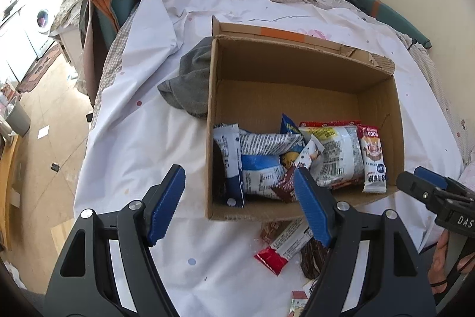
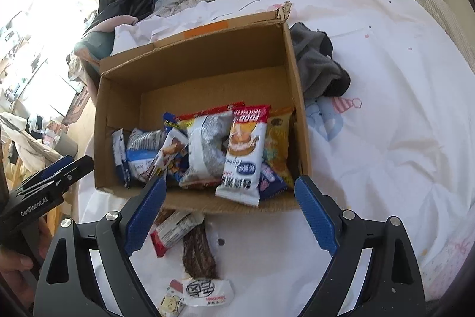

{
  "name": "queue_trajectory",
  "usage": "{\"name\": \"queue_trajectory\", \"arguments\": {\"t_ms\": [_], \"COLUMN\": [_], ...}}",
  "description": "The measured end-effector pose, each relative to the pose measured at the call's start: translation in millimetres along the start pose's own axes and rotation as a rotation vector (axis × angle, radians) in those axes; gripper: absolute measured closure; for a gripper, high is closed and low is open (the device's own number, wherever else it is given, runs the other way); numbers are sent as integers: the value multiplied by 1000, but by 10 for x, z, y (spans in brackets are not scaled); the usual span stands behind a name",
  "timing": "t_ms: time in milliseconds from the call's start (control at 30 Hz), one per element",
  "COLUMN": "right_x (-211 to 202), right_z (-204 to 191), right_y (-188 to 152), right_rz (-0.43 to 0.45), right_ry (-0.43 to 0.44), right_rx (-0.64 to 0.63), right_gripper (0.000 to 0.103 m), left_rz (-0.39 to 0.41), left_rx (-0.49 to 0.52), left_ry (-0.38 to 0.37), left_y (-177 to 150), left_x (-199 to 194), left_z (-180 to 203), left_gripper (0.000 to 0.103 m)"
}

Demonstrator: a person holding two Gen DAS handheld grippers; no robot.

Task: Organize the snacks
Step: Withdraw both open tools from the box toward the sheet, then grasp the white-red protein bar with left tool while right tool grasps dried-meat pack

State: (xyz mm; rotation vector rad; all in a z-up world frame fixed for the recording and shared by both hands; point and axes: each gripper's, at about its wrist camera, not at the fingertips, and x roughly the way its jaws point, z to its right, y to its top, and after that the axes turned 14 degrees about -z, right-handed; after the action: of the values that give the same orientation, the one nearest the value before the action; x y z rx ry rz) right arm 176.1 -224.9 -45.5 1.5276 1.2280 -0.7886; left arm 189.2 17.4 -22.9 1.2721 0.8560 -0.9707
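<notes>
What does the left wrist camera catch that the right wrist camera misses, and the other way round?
Only the left wrist view shows a washing machine far off to the side. Only the right wrist view shows the yellow snack packet against the box wall and a white round-stamped wrapper on the sheet. Both show the cardboard box of snacks, the grey cloth beside it, and the red-and-white bar and dark brown snack lying outside.

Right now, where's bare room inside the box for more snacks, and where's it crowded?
The back half of the cardboard box floor is bare, bordered by its far wall and the packets. The near half is crowded with snack packets. On the sheet before the box, loose wrappers clutter; right of the box is open.
</notes>
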Motion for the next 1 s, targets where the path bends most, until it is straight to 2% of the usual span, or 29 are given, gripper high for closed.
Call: {"name": "queue_trajectory", "arguments": {"t_ms": [367, 567, 733, 833, 900, 1000], "right_x": [45, 179, 292, 359, 370, 372], "right_z": [15, 107, 247, 324, 362, 402], "right_y": [-318, -427, -449, -447, -446, -445], "right_rz": [-46, -111, -151, -179, -184, -184], "right_ry": [21, 42, 70, 78, 85, 86], "right_rx": [40, 100, 171, 207, 225, 244], "right_gripper": [12, 12, 12, 12, 12, 12], "left_rz": [-46, -94, -154, -247, -292, -316], "left_rx": [-29, -58, -100, -108, -94, 14], "left_ry": [0, -13, -47, -87, -103, -77], "left_y": [-210, -327, -382, -439, -488, -518], "left_x": [18, 91, 219, 423, 551, 732], "left_z": [-31, -66, -112, -67, 10, 283], "left_gripper": [31, 31, 31, 31, 31, 32]}}
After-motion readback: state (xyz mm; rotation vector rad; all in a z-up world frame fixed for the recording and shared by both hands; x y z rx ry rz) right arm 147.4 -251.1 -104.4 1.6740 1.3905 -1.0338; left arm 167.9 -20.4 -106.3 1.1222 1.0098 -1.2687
